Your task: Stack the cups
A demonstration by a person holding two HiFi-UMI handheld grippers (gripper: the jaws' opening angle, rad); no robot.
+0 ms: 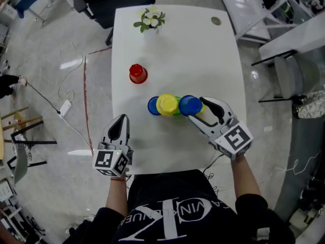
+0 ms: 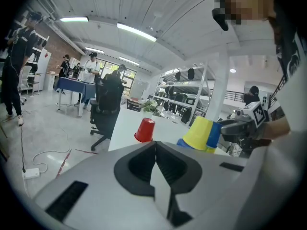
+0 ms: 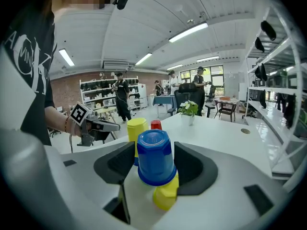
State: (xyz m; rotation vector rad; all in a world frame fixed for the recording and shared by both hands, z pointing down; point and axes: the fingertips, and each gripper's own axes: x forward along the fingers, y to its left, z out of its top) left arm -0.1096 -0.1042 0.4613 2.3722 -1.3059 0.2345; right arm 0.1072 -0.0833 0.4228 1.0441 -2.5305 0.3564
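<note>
A blue cup (image 3: 154, 157) stands upside down over a yellow cup (image 3: 165, 195), between the fingers of my right gripper (image 1: 202, 109). The jaws stand a slim gap off its sides, so the gripper is open. In the head view this blue cup (image 1: 190, 104) is at the right end of a row, beside a yellow cup (image 1: 167, 104) with a green one (image 1: 176, 112) under it and another blue cup (image 1: 153, 105). A red cup (image 1: 137, 73) stands upside down alone, farther back. My left gripper (image 1: 121, 121) is shut and empty near the table's front left edge.
A small potted plant (image 1: 150, 19) and a round cable port (image 1: 216, 21) sit at the far end of the white table (image 1: 203, 60). A black office chair (image 1: 109, 4) stands behind it. Cables and a power strip (image 1: 65, 107) lie on the floor at left.
</note>
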